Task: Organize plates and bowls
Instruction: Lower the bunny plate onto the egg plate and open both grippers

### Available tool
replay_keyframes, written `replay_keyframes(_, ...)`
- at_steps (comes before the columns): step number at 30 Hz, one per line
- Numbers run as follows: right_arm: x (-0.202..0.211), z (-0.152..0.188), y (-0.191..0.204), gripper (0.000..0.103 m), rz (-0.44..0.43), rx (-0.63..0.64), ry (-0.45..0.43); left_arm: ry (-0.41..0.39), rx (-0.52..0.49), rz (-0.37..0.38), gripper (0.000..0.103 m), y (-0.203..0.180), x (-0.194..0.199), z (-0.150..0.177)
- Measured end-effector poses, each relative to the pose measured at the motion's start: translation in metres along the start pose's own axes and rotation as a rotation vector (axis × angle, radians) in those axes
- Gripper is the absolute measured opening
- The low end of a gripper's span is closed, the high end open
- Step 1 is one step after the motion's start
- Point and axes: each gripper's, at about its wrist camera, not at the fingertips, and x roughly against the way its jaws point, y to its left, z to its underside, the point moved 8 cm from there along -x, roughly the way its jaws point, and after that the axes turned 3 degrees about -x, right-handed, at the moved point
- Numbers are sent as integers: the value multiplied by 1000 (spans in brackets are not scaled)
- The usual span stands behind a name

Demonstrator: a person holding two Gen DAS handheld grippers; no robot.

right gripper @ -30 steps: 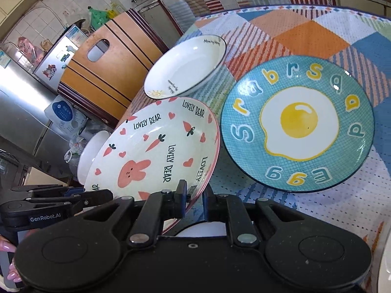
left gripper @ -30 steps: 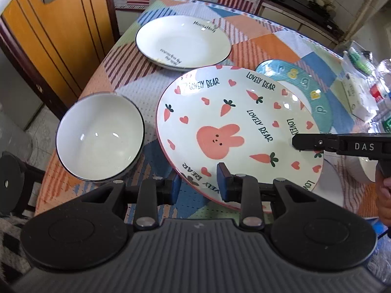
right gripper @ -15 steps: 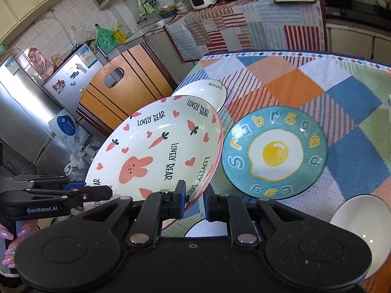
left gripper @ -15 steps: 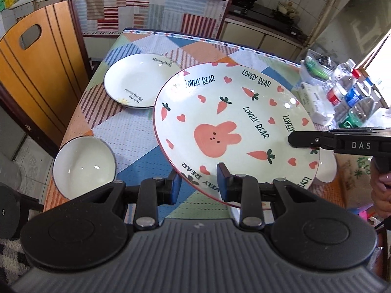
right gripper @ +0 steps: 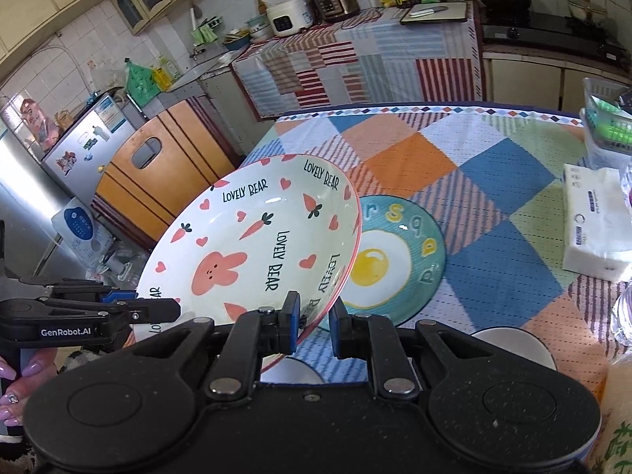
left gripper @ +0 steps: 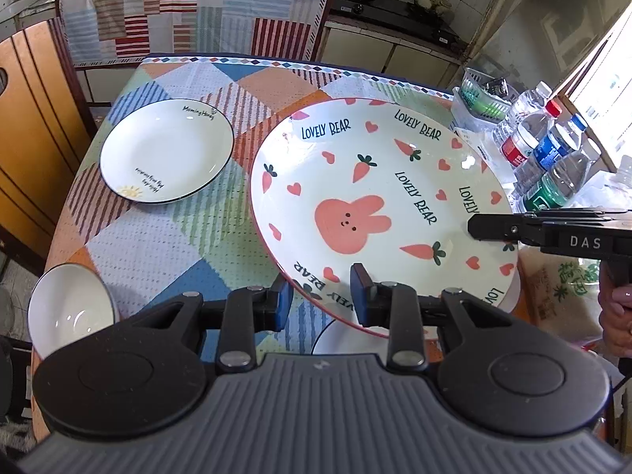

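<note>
A glossy round ceramic plate printed with a pink rabbit, carrots and hearts [left gripper: 379,213] hangs tilted above the bench [left gripper: 166,233], which wears a dimpled patchwork cloth. The left claw [left gripper: 320,302] pinches its near rim between blue pads; the right claw [right gripper: 313,324] pinches the rim's right side. Under it lies a flat teal plate with a fried-egg picture [right gripper: 399,256]. Far left sits a shallow white plate with a thin dark rim [left gripper: 166,150], and near left a smooth white bowl [left gripper: 69,312].

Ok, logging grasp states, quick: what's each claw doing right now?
Left claw: closed on the rabbit plate's near rim.
Right claw: closed on the same plate's rim, opposite side; plate lifted and tilted.
</note>
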Motion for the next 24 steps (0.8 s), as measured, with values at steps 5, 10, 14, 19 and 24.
replay_keyframes(5, -19, -3, -23, 19, 5, -30, 11, 28, -7, -8, 29, -2, -32, -7)
replay_keyframes(10, -44, -4, -42, 19, 22, -54, 48, 82, 22, -12, 29, 3, -65, -12)
replay_keyframes(14, -62, -5, -54, 19, 32, -60, 76, 120, 39, -4, 29, 9, -91, -14)
replay_keyframes(19, -83, -3, -68, 20, 37, -76, 118, 163, 52, -7, 29, 14, -114, -12)
replay_keyframes(24, -98, 1, -75, 20, 54, -87, 146, 195, 61, -10, 29, 18, -128, -8)
